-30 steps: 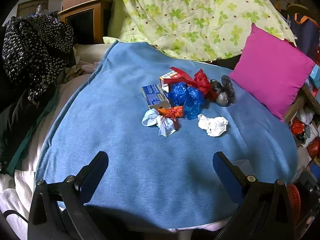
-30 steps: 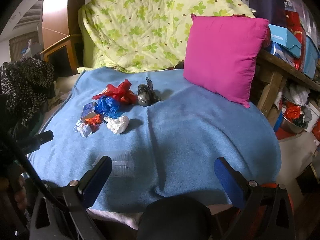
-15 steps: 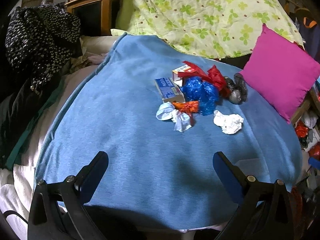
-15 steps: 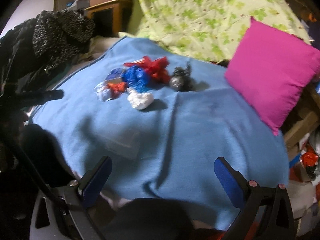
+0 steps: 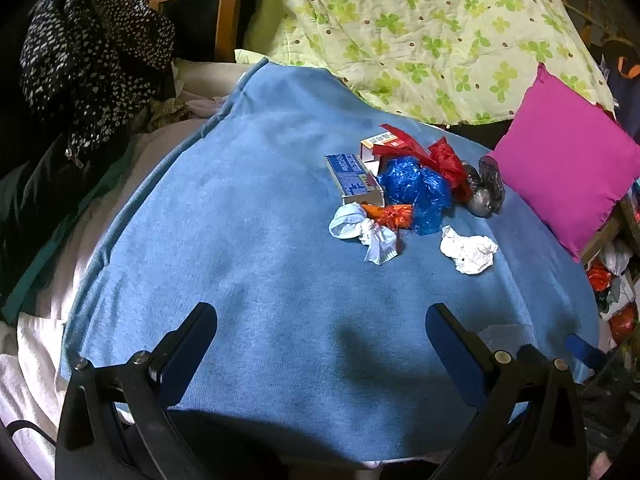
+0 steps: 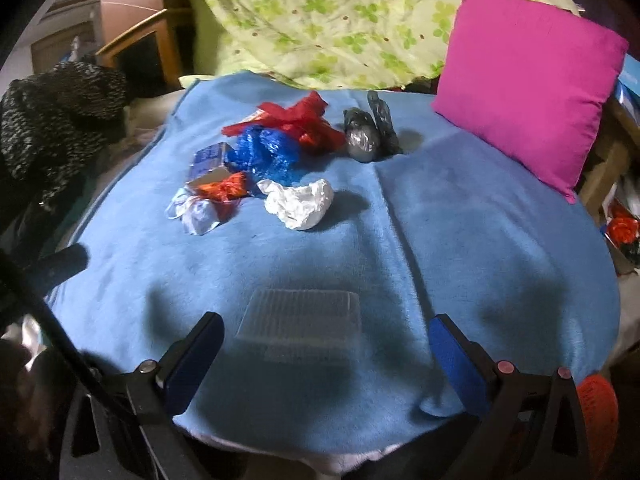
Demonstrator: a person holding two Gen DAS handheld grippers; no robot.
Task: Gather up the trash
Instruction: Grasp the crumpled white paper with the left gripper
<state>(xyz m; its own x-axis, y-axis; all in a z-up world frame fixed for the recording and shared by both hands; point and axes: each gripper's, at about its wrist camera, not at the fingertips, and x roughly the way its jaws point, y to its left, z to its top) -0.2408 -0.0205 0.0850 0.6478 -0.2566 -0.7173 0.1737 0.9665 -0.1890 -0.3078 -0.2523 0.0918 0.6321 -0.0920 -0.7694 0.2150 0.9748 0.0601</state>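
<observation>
A pile of trash lies on the blue blanket point(image 5: 248, 280): a blue box point(image 5: 354, 178), a red plastic bag point(image 5: 440, 160), a blue plastic bag point(image 5: 416, 192), an orange wrapper point(image 5: 390, 214), a pale face mask point(image 5: 360, 230), crumpled white paper point(image 5: 468, 250) and a grey bag point(image 5: 484, 190). My left gripper point(image 5: 320, 344) hangs open over the near blanket, well short of the pile. A clear plastic cup point(image 6: 300, 326) lies flat just ahead of my right gripper point(image 6: 324, 348), which is open and holds nothing. The white paper point(image 6: 298, 202) sits farther back.
A pink pillow point(image 6: 524, 80) leans at the right. A green floral quilt point(image 5: 420, 28) is heaped behind the pile. Dark spotted clothing point(image 5: 88, 64) lies at the left. An orange basket point(image 6: 596, 412) shows below the bed's right front edge.
Both grippers have swung left and moved in closer to the bed. The clear cup now lies between the right gripper's fingers in view. Nothing was taken hold of.
</observation>
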